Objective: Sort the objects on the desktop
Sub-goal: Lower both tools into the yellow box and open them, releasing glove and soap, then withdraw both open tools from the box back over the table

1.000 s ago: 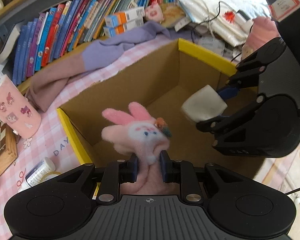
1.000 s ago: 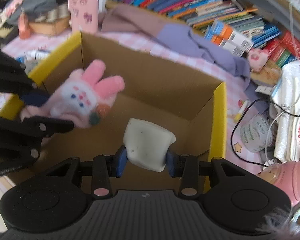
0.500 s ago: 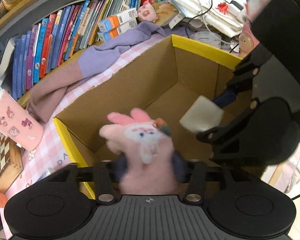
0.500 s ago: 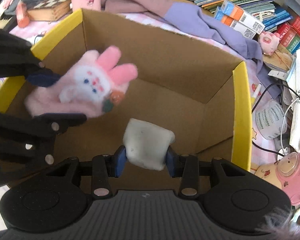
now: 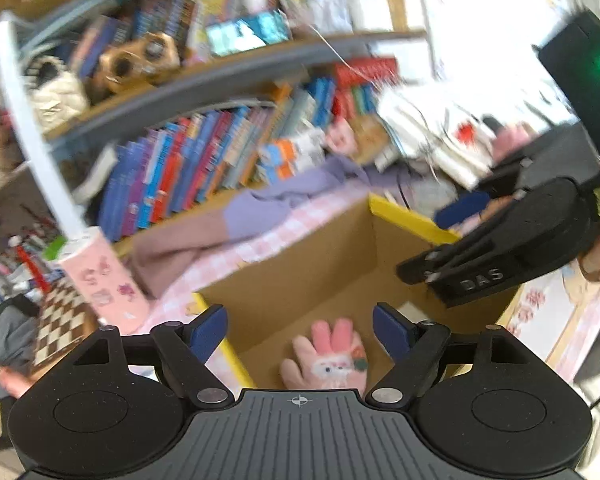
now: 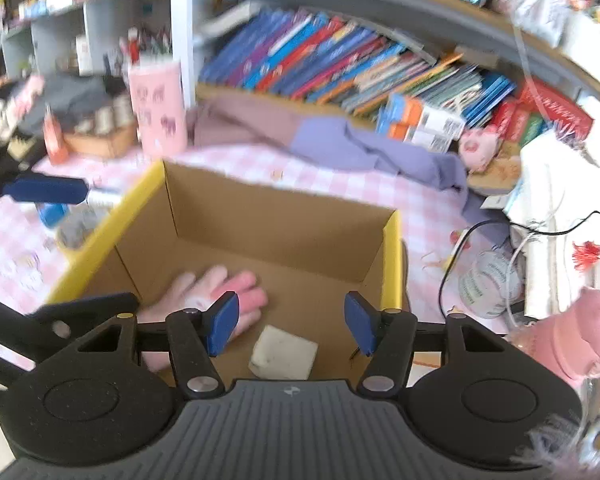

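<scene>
The pink bunny toy (image 5: 327, 362) lies on the floor of the cardboard box (image 6: 284, 216), below and between the blue fingers (image 5: 206, 330) of the left gripper (image 5: 299, 330), whose jaws have just been opening and now stand wide with nothing between them. The white block (image 6: 284, 354) rests on the box floor too, just beside the bunny toy and under the gap of the right gripper (image 6: 290, 322), whose jaws have likewise just been opening; its pads (image 6: 224, 322) are clear of the block on both sides and grip nothing. Beyond both sets of fingers the box is open at the top, its brown walls rising to yellow rims (image 6: 392, 264) at left and right, with bare floor ahead of the two items up to the far wall. In the left wrist view the right gripper's black body crosses the box's right corner, close to the right of the left fingers. Past the far wall lies a pink checked tablecloth (image 6: 340, 182), then a mauve and lilac cloth (image 6: 340, 144) draped before a row of books (image 6: 340, 68). Left of the box stand a pink cup (image 6: 158, 110) and a chessboard (image 5: 58, 322); to the right, cables and a round tub (image 6: 488, 284) crowd the rim.
</scene>
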`<state>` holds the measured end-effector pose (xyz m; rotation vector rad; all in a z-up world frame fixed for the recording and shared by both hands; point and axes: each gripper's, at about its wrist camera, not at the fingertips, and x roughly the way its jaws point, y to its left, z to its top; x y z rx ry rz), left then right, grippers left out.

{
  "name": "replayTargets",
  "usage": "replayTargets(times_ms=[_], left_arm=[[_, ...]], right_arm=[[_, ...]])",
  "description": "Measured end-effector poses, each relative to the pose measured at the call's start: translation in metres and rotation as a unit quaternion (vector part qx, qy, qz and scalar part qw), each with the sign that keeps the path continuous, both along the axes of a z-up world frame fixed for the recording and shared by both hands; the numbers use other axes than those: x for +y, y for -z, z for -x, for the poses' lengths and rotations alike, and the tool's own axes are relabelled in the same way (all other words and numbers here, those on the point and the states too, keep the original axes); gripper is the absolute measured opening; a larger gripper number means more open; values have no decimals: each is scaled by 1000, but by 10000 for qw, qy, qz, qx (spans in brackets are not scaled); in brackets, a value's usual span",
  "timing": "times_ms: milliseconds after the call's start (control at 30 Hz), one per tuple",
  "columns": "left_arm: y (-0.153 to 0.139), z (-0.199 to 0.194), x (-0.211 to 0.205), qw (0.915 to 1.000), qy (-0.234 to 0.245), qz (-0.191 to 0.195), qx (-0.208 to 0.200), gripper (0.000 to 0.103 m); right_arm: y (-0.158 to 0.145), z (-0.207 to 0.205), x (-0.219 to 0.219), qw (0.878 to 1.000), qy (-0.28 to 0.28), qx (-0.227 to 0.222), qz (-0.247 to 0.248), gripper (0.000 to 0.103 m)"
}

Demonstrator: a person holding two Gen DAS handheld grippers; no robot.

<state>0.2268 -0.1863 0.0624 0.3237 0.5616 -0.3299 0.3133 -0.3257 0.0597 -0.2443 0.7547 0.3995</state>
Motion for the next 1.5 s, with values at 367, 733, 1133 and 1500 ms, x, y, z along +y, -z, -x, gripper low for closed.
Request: replayTargets(times_ms=[367, 733, 1133, 1500], left_arm=[[-22, 62, 41, 9932, -874, 572, -506, 89], [-9, 120, 76, 9880, -1242, 841, -368, 90], [27, 171, 112, 9913, -1182, 576, 25, 90], [45, 191, 146, 9918, -1202, 419, 138, 90]], right_arm=[[-27, 70, -21, 9955, 441, -694, -465, 57], [-4, 160, 0, 9875, 1192, -622, -826, 57], [23, 231, 47, 9776, 1904, -559, -698, 57], [41, 268, 100, 9726, 2134, -624, -678, 59]])
